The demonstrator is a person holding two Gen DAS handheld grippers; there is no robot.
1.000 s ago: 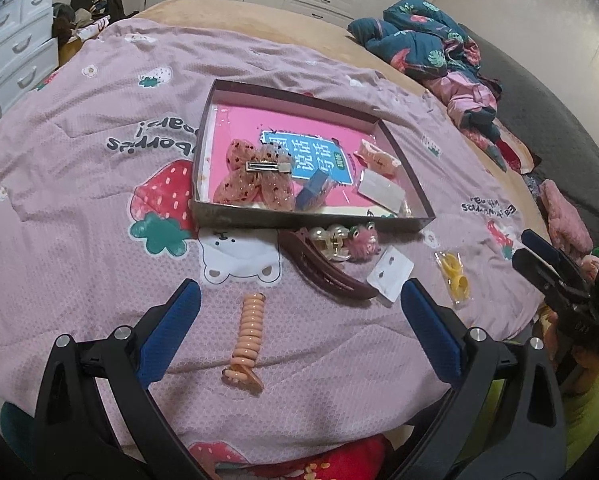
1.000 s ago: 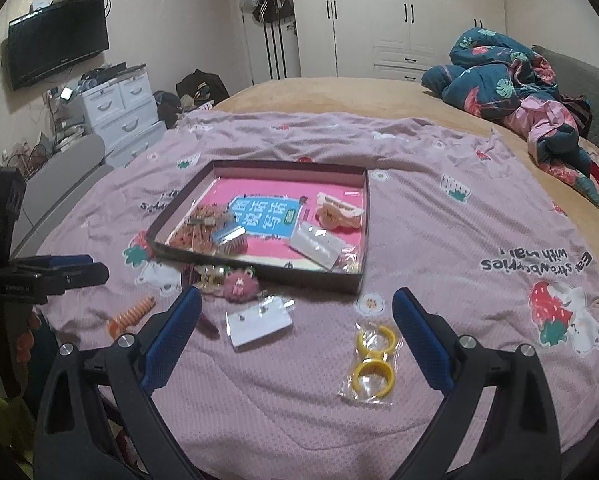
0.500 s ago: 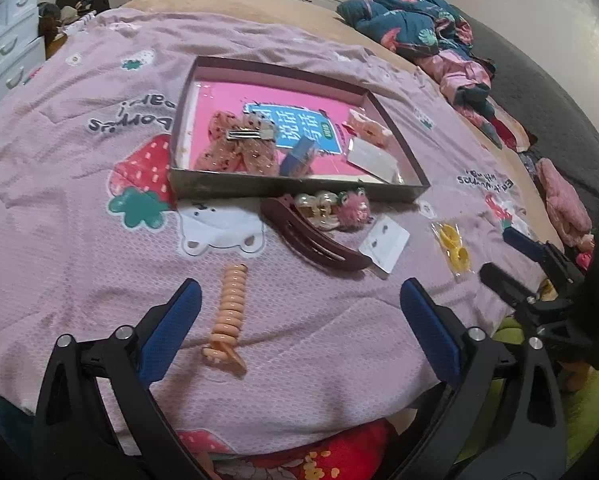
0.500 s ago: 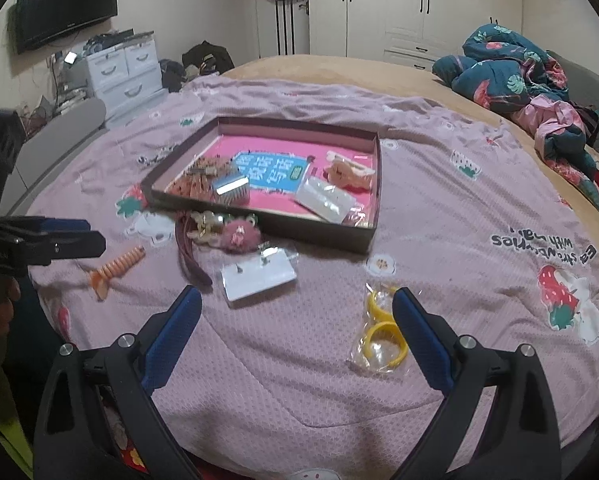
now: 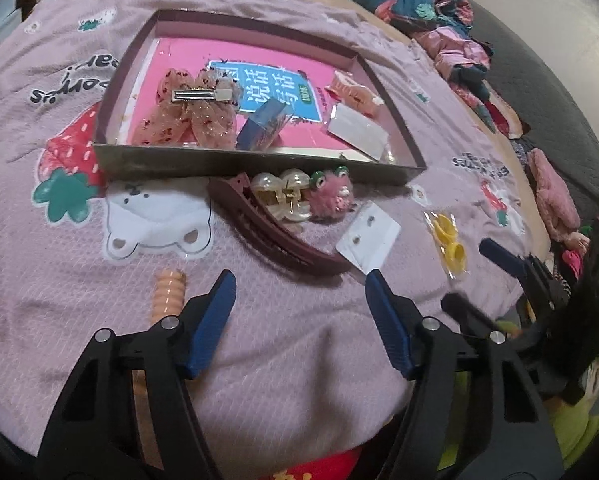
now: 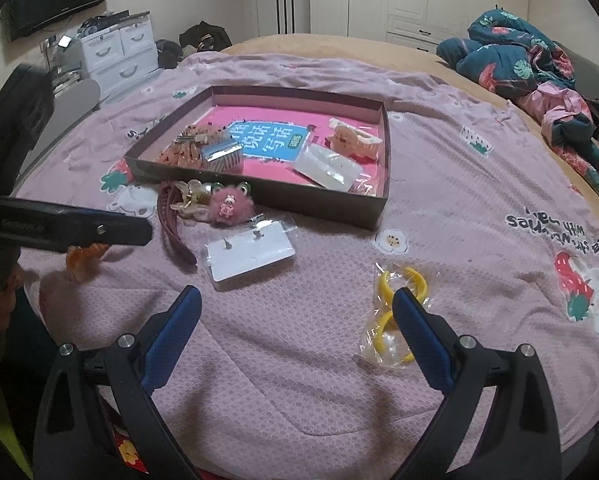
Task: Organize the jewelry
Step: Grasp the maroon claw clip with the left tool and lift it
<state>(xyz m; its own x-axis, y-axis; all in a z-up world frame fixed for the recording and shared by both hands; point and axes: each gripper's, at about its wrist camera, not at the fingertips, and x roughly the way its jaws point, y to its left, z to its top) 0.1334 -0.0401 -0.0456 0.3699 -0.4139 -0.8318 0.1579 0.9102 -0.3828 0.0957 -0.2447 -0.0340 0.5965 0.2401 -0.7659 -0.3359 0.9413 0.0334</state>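
a: left wrist view first. where is the jewelry against the left claw (image 5: pixel 299 276)?

b: the dark red hair clip (image 5: pixel 275 232) lies on the purple blanket (image 5: pixel 59 280) just ahead of the claw, between the lines of its two blue pads (image 5: pixel 211 312). the white earring card (image 5: pixel 369 236) is touching the tip of the right-hand pad. the peach spiral hair tie (image 5: pixel 169 292) sits just outside the left-hand pad, partly hidden by it.

a: is that claw gripping anything?

b: no, it is released, fingers spread wide and empty.

a: further out?

b: the pearl claw clip (image 5: pixel 281 196) and pink fuzzy frog clip (image 5: pixel 331 196) lie beyond the red clip, against the near wall of the shallow box (image 5: pixel 255 162). inside the box are a lace bow clip (image 5: pixel 191 108) and a clear packet (image 5: pixel 357 132).

a: and the right wrist view?

b: the right claw (image 6: pixel 295 300) is also released and empty. the bag of yellow hoops (image 6: pixel 395 308) lies at its right-hand pad, partly covered by it. the earring card (image 6: pixel 251 256) is ahead and toward the left.
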